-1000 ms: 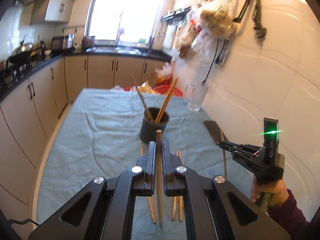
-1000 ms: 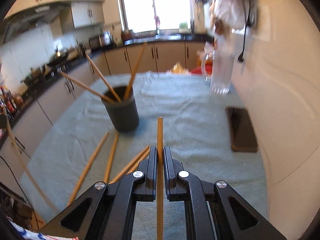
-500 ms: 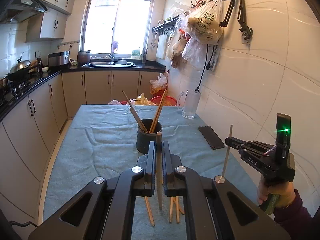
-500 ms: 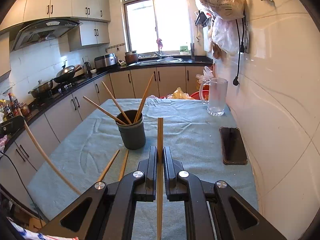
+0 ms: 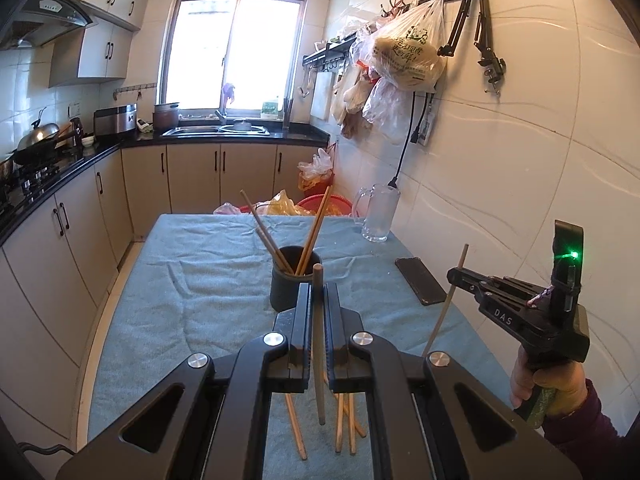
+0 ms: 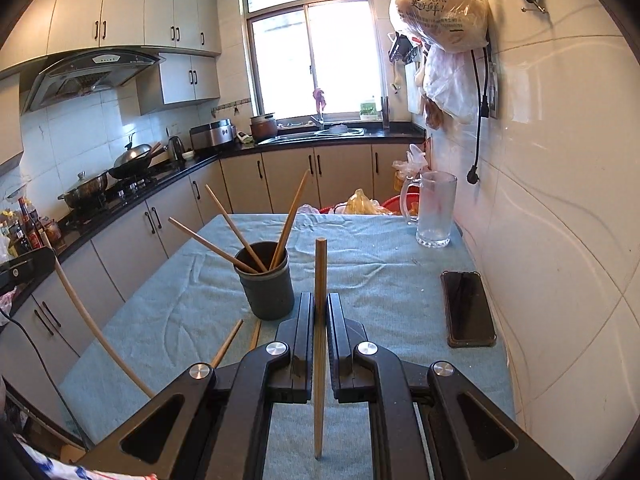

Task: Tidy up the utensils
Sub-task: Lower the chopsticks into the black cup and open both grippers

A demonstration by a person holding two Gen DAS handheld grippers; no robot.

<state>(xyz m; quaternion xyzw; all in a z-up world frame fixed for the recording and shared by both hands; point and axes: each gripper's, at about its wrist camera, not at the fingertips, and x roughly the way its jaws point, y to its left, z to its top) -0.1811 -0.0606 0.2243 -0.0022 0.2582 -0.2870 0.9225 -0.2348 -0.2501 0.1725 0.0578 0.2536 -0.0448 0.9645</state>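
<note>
Each claw carried one chopstick. In my left claw (image 5: 318,298) the jaws were pressed shut on a dull brown chopstick (image 5: 319,344), which stood nearly upright between the pads, its top above the fingertips and its lower end hanging free over the counter (image 5: 168,300). My right claw (image 6: 320,312) was likewise closed on a lighter wooden chopstick (image 6: 320,344), also upright; from the left wrist view the same stick (image 5: 446,304) slanted through the claw held in my right hand (image 5: 548,380). Ahead of both claws stood the dark holder cup (image 6: 266,284), upright on the blue-green cloth (image 6: 380,248), with three chopsticks (image 6: 234,232) leaning out of it. Several loose chopsticks (image 5: 344,424) lay on the cloth just beneath the left claw, nearer than the cup. To the right, near the tiled wall, a black phone (image 6: 468,308) lay flat, and a clear glass mug (image 6: 434,210) stood at the far corner.
</note>
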